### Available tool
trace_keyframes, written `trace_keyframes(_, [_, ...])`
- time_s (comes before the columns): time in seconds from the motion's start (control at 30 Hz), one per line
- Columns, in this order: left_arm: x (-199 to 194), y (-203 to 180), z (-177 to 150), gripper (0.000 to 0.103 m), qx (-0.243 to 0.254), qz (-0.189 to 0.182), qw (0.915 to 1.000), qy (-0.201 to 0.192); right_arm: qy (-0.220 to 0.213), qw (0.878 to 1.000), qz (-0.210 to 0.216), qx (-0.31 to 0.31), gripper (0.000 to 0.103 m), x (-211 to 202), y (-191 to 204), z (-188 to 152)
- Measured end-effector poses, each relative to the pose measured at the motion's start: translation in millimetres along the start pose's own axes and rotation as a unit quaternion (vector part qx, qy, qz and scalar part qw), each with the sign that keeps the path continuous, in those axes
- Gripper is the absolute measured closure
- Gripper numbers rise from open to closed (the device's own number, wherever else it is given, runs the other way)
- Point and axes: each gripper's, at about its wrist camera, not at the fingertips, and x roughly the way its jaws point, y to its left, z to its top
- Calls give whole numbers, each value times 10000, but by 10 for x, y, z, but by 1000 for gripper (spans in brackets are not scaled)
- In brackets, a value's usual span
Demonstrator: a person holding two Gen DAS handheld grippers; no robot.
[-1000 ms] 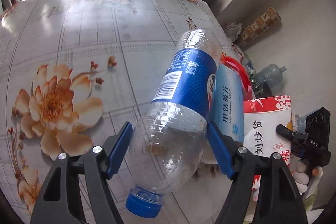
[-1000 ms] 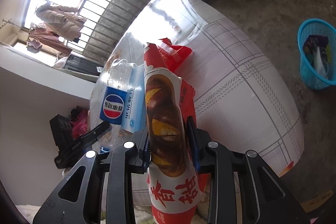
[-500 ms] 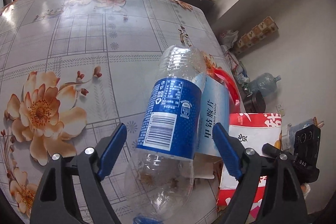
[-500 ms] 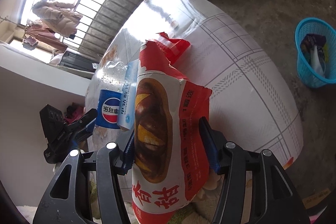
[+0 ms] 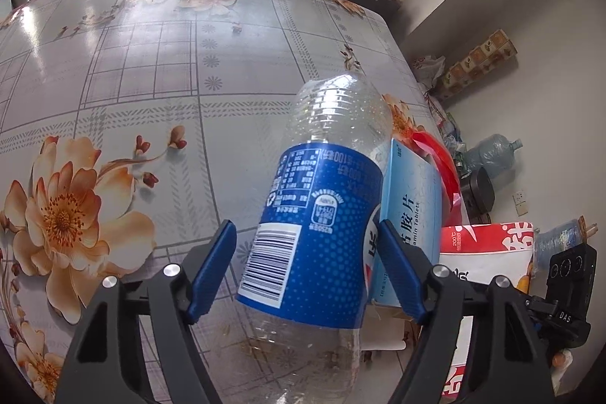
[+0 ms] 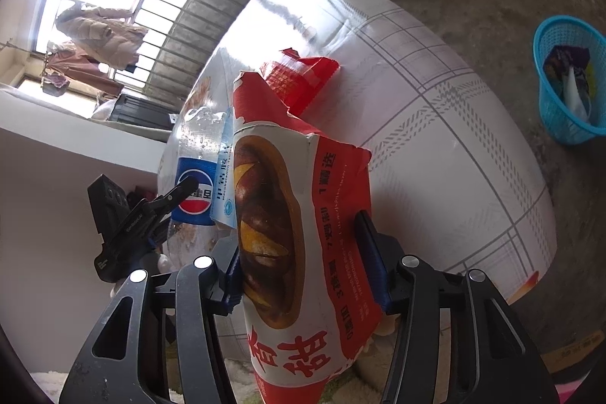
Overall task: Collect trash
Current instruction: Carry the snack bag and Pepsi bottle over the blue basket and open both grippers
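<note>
Floral-cloth surface (image 5: pixel 159 70) w/ trash at its near edge. Left gripper (image 5: pixel 306 271) open, straddling bottle (image 5: pixel 322 222), long axis along fingers. Right gripper (image 6: pixel 303 264) open round bag (image 6: pixel 303 233); bin (image 6: pixel 568 78) on floor, off to right, nearer the right gripper.

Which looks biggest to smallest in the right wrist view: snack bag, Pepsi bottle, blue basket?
1. snack bag, though it is nearest the lens, so inflated
2. Pepsi bottle and blue basket: alike in apparent size, unranked

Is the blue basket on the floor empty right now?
No, the right wrist view shows the blue basket on the floor beside the table already holding several pieces of wrapper-like trash.
</note>
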Motion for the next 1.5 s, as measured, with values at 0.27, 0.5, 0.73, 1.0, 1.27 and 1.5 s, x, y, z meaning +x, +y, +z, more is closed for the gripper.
trace_keyframes(0.27, [-40, 11, -79, 41, 80, -64, 9999, -50, -63, 9998, 146, 118, 77, -111, -86, -37])
trace_keyframes(0.5, [-355, 58, -144, 42, -34, -127, 9993, -362, -3, 9988, 438, 206, 78, -210, -122, -138])
trace_keyframes(0.73, [-890, -110, -192, 43, 220, -234, 9957, -863, -26, 9943, 1022, 287, 78, -424, -160, -271])
trace_keyframes(1.0, [-1285, -612, -168, 44, 723, -600, 9873, -1281, -484, 9818, 1802, 356, 79, -858, -235, -311])
trace_keyframes(1.27, [-1433, -1458, 14, 44, 1535, -1090, 9712, -1457, -1723, 9604, 2118, 550, 79, -1628, -569, -168])
trace_keyframes(1.5, [-966, -2509, 229, 44, 2443, -1661, 9497, -1039, -3099, 9267, 1484, 1521, 78, -2257, -1303, -181])
